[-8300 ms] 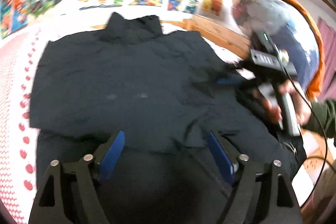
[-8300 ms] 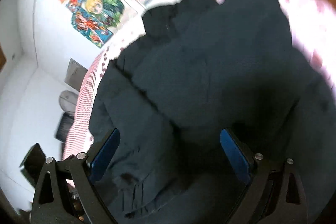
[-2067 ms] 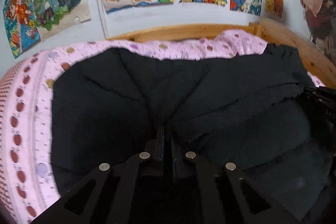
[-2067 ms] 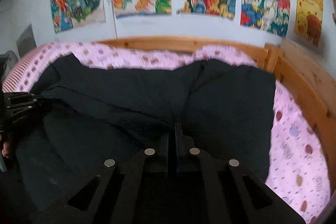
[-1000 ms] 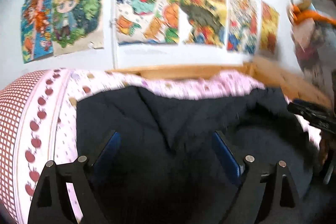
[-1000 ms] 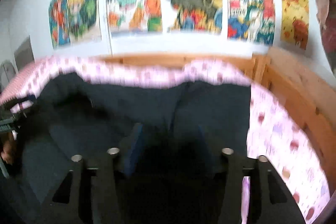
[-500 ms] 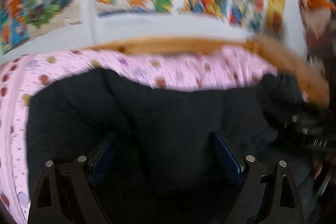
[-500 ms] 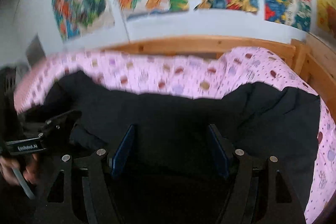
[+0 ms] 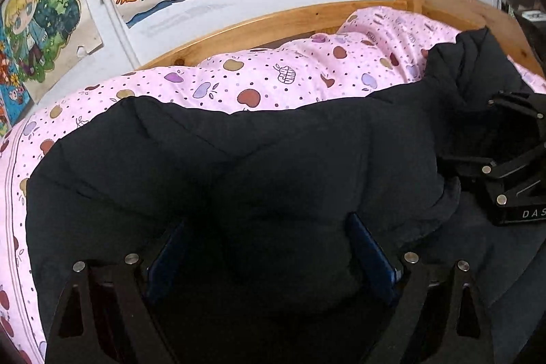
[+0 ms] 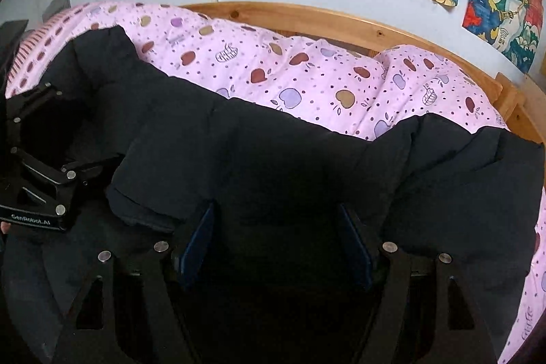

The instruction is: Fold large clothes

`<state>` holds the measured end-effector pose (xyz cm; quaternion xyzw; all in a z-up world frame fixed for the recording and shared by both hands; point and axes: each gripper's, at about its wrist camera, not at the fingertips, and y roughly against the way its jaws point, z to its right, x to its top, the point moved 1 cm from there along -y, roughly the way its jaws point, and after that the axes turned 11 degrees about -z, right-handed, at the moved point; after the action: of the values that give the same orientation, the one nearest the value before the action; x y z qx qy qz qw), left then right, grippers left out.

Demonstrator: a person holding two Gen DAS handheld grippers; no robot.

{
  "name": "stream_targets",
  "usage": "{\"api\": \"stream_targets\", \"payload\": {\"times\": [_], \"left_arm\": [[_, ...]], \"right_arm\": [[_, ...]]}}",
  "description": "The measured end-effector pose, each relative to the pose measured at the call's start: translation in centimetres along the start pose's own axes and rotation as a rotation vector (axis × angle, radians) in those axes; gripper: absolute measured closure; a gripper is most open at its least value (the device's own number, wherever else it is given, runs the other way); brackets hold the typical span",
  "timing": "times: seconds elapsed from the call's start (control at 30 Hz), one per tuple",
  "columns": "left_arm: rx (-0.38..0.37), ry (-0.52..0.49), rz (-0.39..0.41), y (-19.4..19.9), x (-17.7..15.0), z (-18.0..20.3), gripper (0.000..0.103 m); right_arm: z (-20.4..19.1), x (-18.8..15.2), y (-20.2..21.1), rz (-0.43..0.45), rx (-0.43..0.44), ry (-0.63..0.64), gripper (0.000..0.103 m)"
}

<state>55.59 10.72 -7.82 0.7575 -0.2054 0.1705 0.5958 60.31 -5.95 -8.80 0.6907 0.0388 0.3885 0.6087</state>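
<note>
Jacket [image 9: 239, 166] folded since; both grippers released, now spread.

Left gripper [image 9: 269, 248], jaws spread, sits over the black jacket [image 9: 239, 159] on the pink bedding [image 9: 273, 77].

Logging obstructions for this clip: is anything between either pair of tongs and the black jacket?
Nothing visible. The left tongs and right tongs are both open directly over the black jacket, which lies alone on the pink bedspread.
</note>
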Motion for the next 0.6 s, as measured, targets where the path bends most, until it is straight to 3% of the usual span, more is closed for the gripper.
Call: {"api": "stream_targets", "payload": {"times": [0.23, 0.6], "left_arm": [[0.060, -0.005, -0.003, -1.3, 0.4, 0.6, 0.006], [0.046, 0.020, 0.081, 0.7, -1.0, 0.6, 0.006]], "right_arm": [[-0.1, 0.8, -1.6, -0.002, -0.019, 0.000, 0.036], [0.0, -0.9, 1.0, 0.104, 0.017, -0.014, 0.034]]}}
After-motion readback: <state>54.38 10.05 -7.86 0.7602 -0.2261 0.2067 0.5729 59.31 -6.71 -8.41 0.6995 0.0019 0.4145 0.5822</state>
